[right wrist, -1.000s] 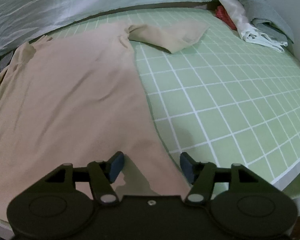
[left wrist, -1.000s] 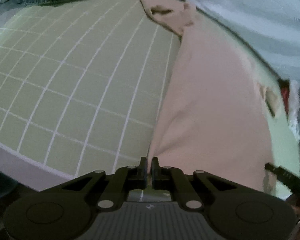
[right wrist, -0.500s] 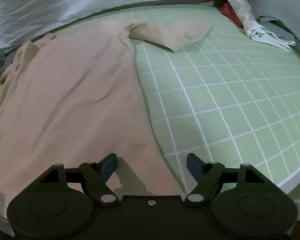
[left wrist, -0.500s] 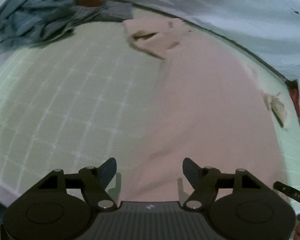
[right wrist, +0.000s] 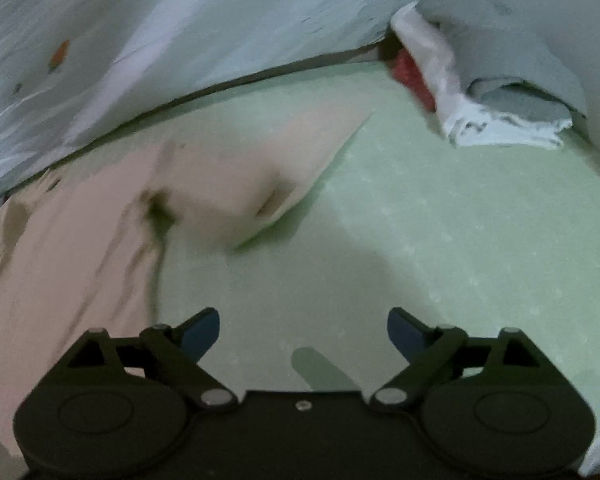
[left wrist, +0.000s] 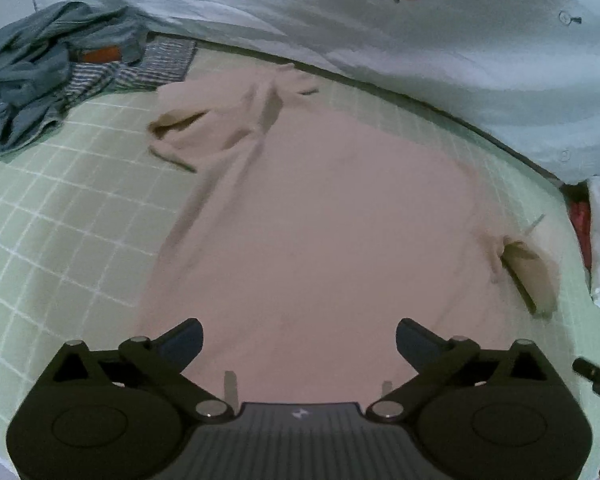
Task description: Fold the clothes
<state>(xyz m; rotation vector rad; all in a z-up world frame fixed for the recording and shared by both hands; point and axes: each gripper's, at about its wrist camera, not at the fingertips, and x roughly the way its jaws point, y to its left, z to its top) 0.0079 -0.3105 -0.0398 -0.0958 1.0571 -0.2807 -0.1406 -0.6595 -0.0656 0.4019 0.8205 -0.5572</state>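
A pale pink T-shirt (left wrist: 319, 216) lies flat on a green checked sheet (left wrist: 60, 216), its two sleeves spread to the sides. My left gripper (left wrist: 299, 342) hovers above the shirt's body, its jaws opening wide with nothing between them. In the right wrist view the shirt (right wrist: 60, 248) fills the left side and one sleeve (right wrist: 268, 168) reaches toward the middle. My right gripper (right wrist: 303, 330) is over bare sheet (right wrist: 459, 240) beside that sleeve, its jaws opening and holding nothing. This view is blurred.
A light quilt with carrot prints (left wrist: 379, 32) lies bunched along the far side. A pile of blue-grey and striped clothes (left wrist: 52, 76) sits at the back left. White, red and grey garments (right wrist: 479, 80) are heaped at the back right.
My left gripper let go of the shirt's hem, opened wide and moved forward over the shirt. My right gripper opened further and moved up along the shirt's edge toward the sleeve.
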